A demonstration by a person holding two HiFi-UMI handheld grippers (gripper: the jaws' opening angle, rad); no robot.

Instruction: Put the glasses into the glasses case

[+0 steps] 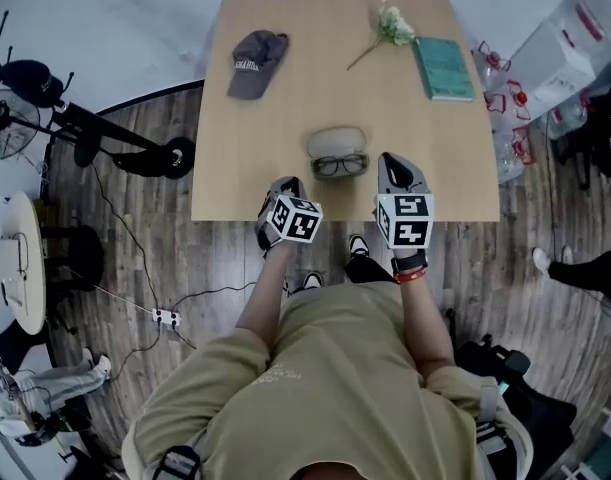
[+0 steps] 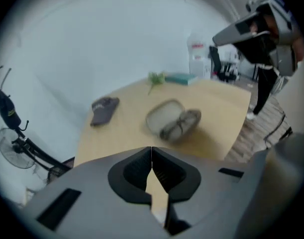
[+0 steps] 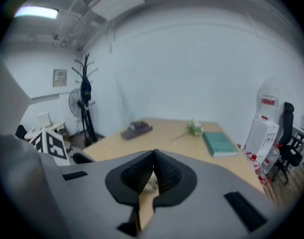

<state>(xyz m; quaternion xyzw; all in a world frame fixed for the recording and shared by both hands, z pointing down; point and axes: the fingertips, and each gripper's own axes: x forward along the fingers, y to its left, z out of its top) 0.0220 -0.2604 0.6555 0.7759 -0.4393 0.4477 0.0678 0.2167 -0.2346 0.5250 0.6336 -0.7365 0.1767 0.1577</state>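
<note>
Left gripper (image 2: 151, 151) and right gripper (image 3: 154, 156) are pressed together, empty; only the head view resolves the glasses (image 1: 340, 165), long axis 9-to-3.

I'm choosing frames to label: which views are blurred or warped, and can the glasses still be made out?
Head view: sharp, evenly lit, wide-angle bend at the edges; glasses and glasses case are clear. Left gripper view: motion-blurred, both smeared, dark rim around the picture. Right gripper view: fairly sharp, strong fisheye curve, bright ceiling lamp at upper left; glasses not made out there.
</note>
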